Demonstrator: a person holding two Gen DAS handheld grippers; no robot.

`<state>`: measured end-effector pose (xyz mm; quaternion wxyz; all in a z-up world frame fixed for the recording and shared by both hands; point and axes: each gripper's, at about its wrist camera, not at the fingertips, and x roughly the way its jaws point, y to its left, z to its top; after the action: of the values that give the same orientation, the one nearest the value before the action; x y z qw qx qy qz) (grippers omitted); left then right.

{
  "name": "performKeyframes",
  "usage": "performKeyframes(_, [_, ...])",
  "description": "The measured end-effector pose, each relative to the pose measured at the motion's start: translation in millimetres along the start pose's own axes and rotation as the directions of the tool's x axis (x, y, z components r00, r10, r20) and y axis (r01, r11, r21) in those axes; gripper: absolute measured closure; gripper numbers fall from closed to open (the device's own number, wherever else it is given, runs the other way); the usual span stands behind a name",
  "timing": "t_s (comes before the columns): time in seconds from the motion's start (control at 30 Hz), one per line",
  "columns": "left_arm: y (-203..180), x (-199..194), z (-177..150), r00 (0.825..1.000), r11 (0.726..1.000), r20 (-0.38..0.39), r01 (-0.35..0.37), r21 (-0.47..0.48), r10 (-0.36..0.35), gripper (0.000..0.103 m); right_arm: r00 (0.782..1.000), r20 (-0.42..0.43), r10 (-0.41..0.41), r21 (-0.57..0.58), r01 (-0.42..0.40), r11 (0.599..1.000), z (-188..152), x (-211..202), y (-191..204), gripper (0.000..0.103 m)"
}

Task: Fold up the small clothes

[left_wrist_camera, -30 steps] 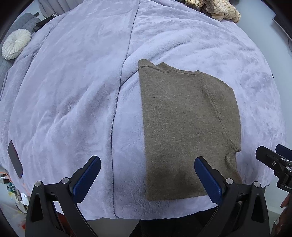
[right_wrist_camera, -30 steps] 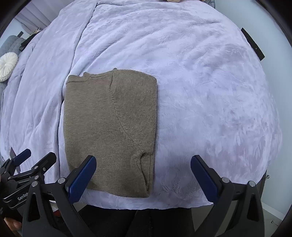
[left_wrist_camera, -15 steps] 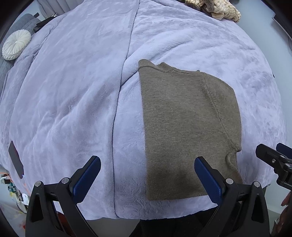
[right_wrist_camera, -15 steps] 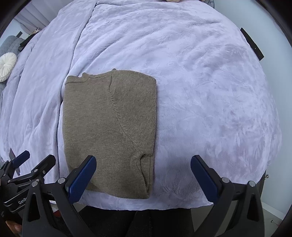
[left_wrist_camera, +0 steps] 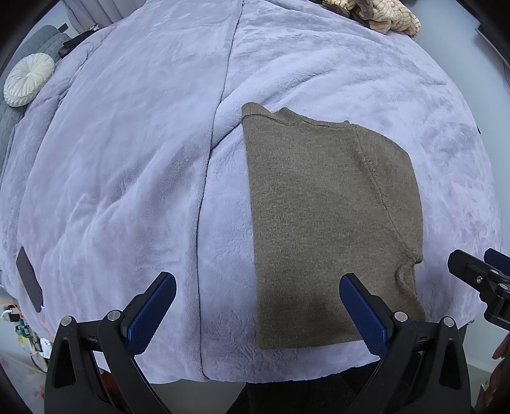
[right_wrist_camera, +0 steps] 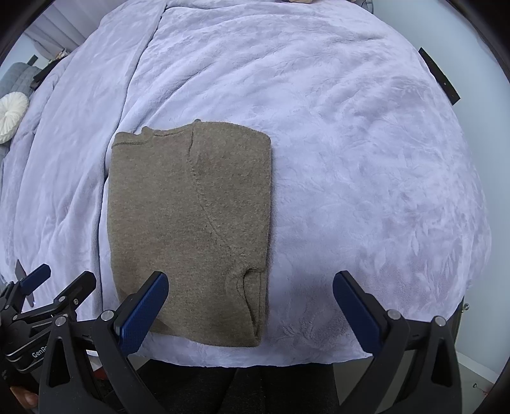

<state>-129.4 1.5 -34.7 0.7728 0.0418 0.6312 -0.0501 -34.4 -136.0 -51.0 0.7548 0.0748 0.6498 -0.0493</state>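
garment: brown knit top (left_wrist_camera: 322, 223), already folded into a tall rectangle, sleeve tucked along its right side, lying flat on the lavender blanket (left_wrist_camera: 127, 159) of the bed, near the front edge
long axis: runs away from the person, neckline at the far end, hem at the near end
left tongs (left_wrist_camera: 257, 305): released, jaws spread wide, holding nothing; hover over the near hem, right pad over the cloth, left pad over bare blanket
right tongs (right_wrist_camera: 250, 301): released, wide apart, empty; left pad over the hem corner, right pad over blanket
key relation: garment lies straight ahead of both tongs; hem is the nearest edge; left tongs sit toward the garment's left half, right tongs toward the folded right edge; about equally near
step guess: looks like a hem-to-neck fold comes next, each tongs pinching one near corner
risk: thick layered right edge may slip from a shallow pinch
other: round white cushion (left_wrist_camera: 28, 79) far left; beige knit pile (left_wrist_camera: 382, 16) at far edge
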Motion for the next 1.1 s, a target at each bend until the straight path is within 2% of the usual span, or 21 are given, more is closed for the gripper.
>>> performKeyframes(1.1, [-1.4,0.6,-0.2,1.0,1.0,0.0,-0.004,-0.003,0.004,0.0,1.0,-0.008,-0.008,-0.012,0.008,1.0,1.9,0.0,0.8,0.0])
